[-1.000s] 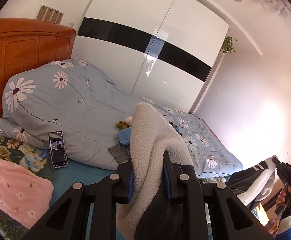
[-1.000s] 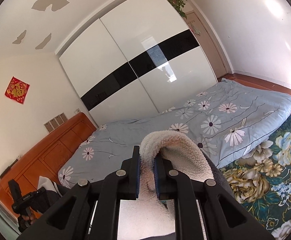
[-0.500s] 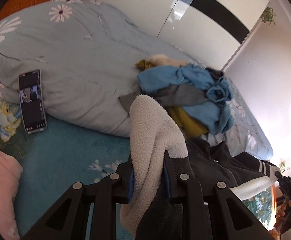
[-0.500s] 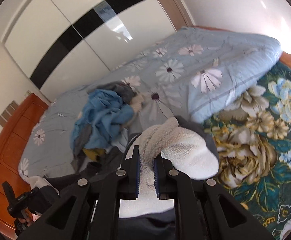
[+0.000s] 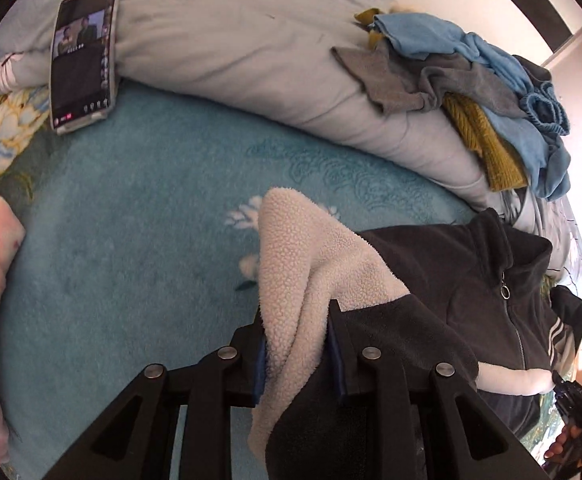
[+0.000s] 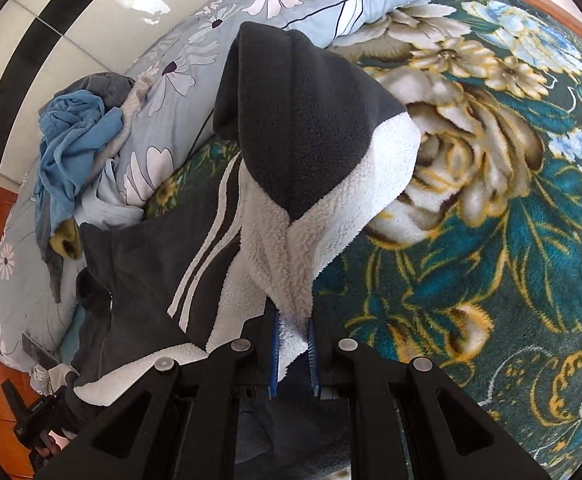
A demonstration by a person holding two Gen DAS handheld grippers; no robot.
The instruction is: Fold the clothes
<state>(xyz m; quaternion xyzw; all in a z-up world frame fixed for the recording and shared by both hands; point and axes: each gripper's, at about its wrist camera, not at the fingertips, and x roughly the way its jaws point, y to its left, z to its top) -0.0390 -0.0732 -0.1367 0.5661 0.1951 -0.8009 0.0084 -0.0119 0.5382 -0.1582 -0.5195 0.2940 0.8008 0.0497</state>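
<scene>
Your left gripper (image 5: 297,344), at the bottom centre of its view, has the cream fleece lining of the dark grey zip-up fleece jacket (image 5: 443,280) between its pads, and its jaws are opening, though the fleece looks pinched for now; your right gripper (image 6: 293,354), bottom centre of its own view, is pressed nearly together on another cream-lined edge of that jacket. The jacket's body spreads from both grippers over the teal flowered plush blanket (image 5: 139,208), collar and zip toward the right of the left view; a heap of blue, grey and mustard clothes (image 5: 483,92) sits on the pale blue floral duvet (image 5: 227,40) at upper right, a smartphone (image 5: 83,52) at upper left. You seem to be laying the jacket flat; next, release both edges, smooth it, then fold.
</scene>
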